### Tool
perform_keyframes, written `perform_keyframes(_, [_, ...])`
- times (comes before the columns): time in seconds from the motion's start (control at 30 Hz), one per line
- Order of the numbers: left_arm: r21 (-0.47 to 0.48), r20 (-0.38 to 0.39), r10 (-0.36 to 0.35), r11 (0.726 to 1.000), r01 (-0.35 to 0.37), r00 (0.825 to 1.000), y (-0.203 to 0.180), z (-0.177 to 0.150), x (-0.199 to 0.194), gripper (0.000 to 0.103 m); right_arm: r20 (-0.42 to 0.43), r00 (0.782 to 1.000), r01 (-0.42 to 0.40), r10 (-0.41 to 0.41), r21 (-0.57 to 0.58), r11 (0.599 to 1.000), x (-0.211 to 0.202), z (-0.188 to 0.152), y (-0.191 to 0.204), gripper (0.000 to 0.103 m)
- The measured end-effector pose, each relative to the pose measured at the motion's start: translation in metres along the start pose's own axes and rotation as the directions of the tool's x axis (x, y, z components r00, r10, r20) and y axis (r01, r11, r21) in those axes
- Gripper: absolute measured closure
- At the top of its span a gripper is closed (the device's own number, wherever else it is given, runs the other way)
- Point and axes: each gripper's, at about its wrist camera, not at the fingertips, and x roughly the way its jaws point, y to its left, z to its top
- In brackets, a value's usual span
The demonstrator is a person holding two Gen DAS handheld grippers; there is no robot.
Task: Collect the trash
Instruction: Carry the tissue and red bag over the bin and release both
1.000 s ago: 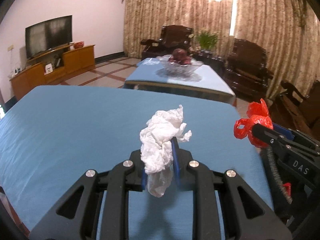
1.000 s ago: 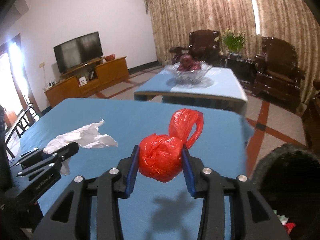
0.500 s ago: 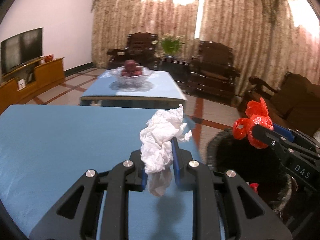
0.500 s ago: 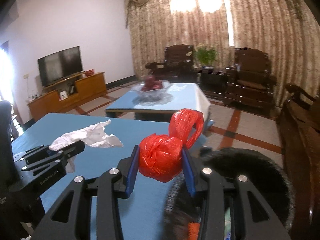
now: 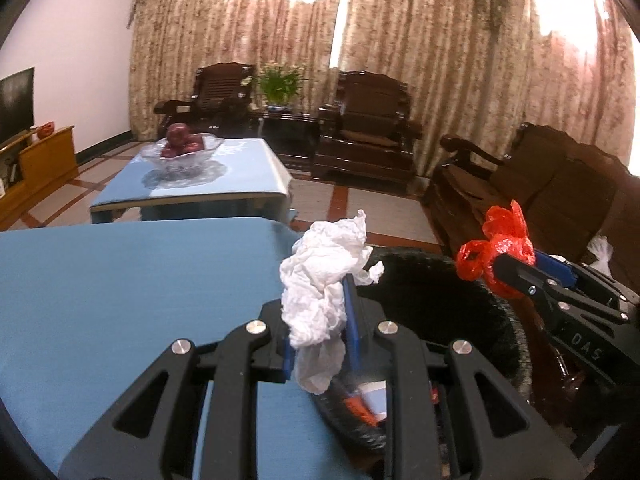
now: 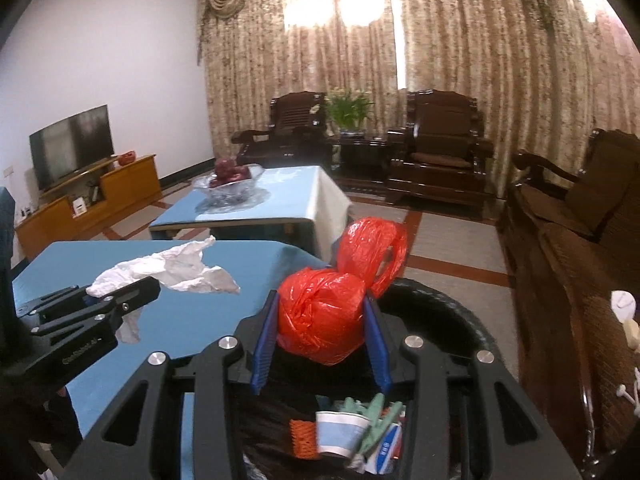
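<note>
So my left gripper is clamped tight on a crumpled white tissue, which sticks up out of the blue pads and dangles a bit underneath too. My right gripper is squeezed on a knotted red plastic bag, with the bag's loop handle poking up behind the jaws.

Both loads are hanging right at the black trash bin that sits just off the corner of the blue table. From the right wrist cam I'm looking almost straight into it: a blue-and-white paper cup, something orange and mesh-like, and some greenish bits are in there. The tissue is over the near edge of the bin, right where the table corner ends; the red bag is over the bin's opening.

Further out: a second blue table with a glass fruit bowl, dark wooden armchairs, a potted plant, curtains, and a TV on a wooden cabinet at the left.
</note>
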Motion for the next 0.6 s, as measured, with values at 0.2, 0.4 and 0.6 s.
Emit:
perform_keyframes(0.2, [0.033, -0.004, -0.042, 0.999, 0.042, 0.999, -0.024, 0.002, 0.005, 0.084, 0.009, 1.0, 0.027, -0.027, 0.017, 0.999, -0.007, -0.004, -0.019, 0.063])
perform_keyframes(0.4, [0.061, -0.012, -0.072, 0.996, 0.073, 0.997, -0.046, 0.003, 0.017, 0.084, 0.006, 0.999, 0.054, -0.054, 0.032, 0.998, -0.011, -0.011, -0.036, 0.063])
perform_keyframes(0.6, [0.076, -0.046, -0.09, 0.993, 0.093, 0.995, -0.062, -0.004, 0.035, 0.084, -0.013, 0.997, 0.075, -0.075, 0.048, 0.996, -0.005, -0.019, -0.053, 0.063])
